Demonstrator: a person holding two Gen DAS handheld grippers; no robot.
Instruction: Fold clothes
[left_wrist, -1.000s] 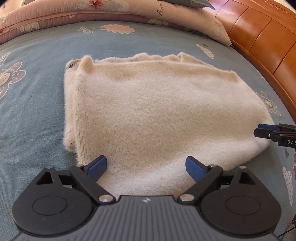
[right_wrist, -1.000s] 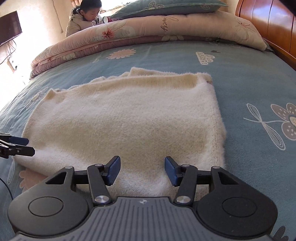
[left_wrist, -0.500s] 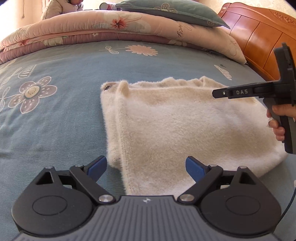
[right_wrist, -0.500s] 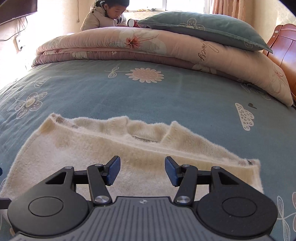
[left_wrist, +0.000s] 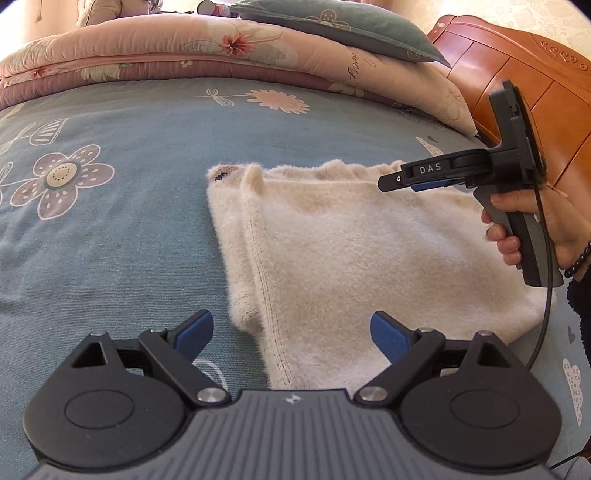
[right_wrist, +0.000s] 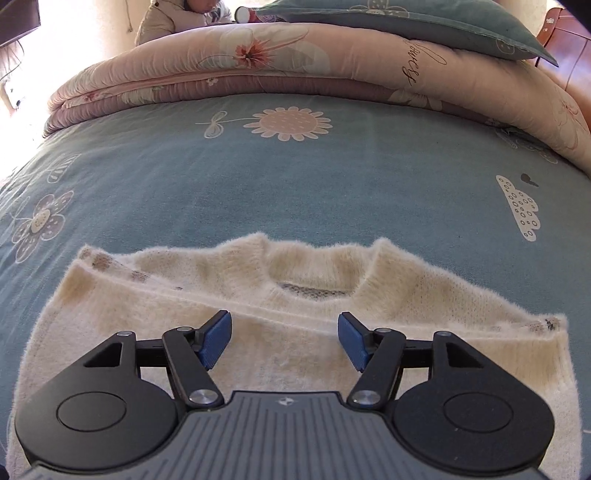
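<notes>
The sweater (right_wrist: 295, 302) is fluffy cream white. The bed sheet (left_wrist: 129, 221) is blue-grey with pink and purple flowers and white clouds. At 12 o'clock lies a pink quilt (right_wrist: 295, 62) with red flowers, and a green-grey pillow (right_wrist: 406, 22). Both tools have black arms and blue fingertips (left_wrist: 194, 334).

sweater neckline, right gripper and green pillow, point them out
sweater neckline (right_wrist: 314, 275), right wrist view, collar's inner rim
right gripper (left_wrist: 391, 181), left wrist view, tip of its fingers
green pillow (right_wrist: 406, 16), right wrist view, top face
</notes>
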